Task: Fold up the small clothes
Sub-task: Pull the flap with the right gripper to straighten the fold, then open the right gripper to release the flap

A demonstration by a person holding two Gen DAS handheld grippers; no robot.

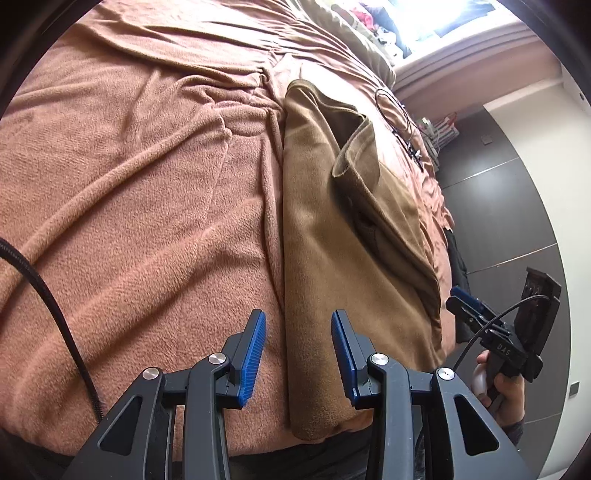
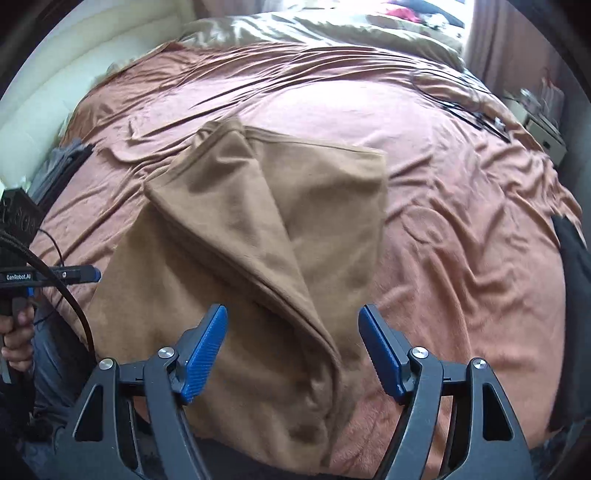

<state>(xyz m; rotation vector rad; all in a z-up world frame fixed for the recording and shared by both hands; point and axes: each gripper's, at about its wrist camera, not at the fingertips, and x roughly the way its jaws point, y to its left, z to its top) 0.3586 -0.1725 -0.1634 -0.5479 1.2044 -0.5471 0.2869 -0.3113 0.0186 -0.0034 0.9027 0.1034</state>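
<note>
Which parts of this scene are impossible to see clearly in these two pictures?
- Near edge of the tan garment: right wrist view, covered by the right gripper arms.
- Garment type: both views; folded layers hide its shape.
- Items by the window: left wrist view, too small, washed out by glare.
- Black cables on the pink blanket: left wrist view, too small.

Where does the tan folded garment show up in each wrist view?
Left wrist view: the tan garment runs as a tall strip right of centre, its near end between the left claw's open pads.
Right wrist view: it fills the centre, its diagonal fold running down toward the right claw.
Shared landmark: the pink blanket beneath it.
</note>
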